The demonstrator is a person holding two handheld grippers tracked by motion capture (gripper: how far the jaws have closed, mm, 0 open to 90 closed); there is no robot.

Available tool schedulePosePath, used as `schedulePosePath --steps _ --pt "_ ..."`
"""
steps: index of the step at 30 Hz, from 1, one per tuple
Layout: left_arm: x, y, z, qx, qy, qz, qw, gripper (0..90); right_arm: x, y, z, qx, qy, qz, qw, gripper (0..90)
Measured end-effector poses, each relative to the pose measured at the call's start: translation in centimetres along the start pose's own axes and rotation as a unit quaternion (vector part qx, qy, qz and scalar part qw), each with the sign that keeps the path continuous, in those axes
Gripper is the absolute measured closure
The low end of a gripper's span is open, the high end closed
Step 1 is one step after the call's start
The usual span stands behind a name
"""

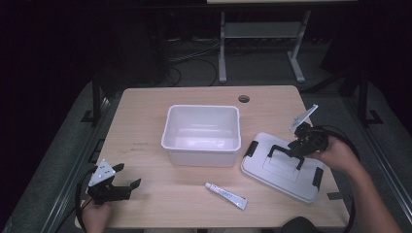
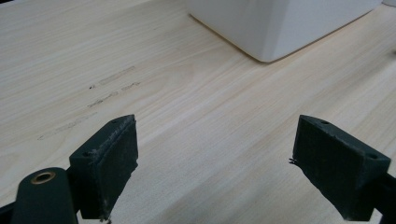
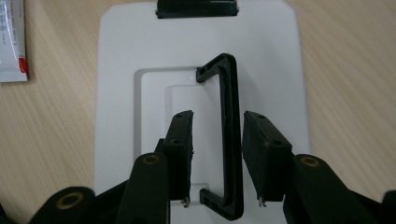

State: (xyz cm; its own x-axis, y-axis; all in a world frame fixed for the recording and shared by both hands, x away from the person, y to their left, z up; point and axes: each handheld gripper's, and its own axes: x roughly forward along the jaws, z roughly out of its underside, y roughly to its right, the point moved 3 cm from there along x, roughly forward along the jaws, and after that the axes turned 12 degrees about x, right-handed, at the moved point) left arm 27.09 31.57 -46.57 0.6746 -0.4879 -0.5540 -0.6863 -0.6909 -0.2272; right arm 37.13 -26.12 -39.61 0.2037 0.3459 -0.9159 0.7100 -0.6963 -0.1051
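While a person is sitting at a pale wooden worktop [image 1: 145, 111], the right claw [image 1: 286, 153] is hovering over a white lid [image 1: 284, 170] lying flat at the right side, just beside an open white tub [image 1: 201, 135] standing in the middle. Seen from the right gripper view, the claw's jaws are standing partly apart on either side of the lid's black handle [image 3: 229, 135], which is raised up from its recess; the right pad looks to be touching or nearly touching the bar, while a gap is showing on the left, so nothing is firmly pinched yet. Black latches [image 1: 251, 148] are sitting at the lid's ends.

Down at the near left corner, the left claw [image 1: 124, 187] is resting low over bare wood with its jaws spread wide and holding nothing; in the left gripper view a corner of the tub [image 2: 280, 28] is showing ahead. A small white tube [image 1: 226, 195] is lying on the worktop between the two hands, near the front edge and close to the lid.

As I judge it, the thin handle could slip or fold back down if the jaws are closing off-centre, and the lid may then tip or swing once lifted, since the grip is sitting on a hinged bar. A tilting lid could also knock the tub's rim or sweep the tube off the front.
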Motion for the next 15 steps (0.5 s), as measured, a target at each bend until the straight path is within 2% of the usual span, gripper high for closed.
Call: schedulePosePath --steps 8,13,15 --pt "0.0 0.0 0.0 0.0 0.001 0.0 1.0 13.4 -0.9 -1.4 0.1 -0.012 0.004 0.0 0.9999 62.1" --pt "-0.1 0.0 0.0 -0.001 0.001 -0.001 1.0 13.4 -0.6 -2.6 0.4 -0.018 0.008 -0.015 0.9997 62.3" --pt "-0.1 0.0 0.0 -0.002 0.001 -0.002 1.0 13.4 -0.3 -3.6 0.5 -0.025 0.011 -0.022 0.9994 62.2"
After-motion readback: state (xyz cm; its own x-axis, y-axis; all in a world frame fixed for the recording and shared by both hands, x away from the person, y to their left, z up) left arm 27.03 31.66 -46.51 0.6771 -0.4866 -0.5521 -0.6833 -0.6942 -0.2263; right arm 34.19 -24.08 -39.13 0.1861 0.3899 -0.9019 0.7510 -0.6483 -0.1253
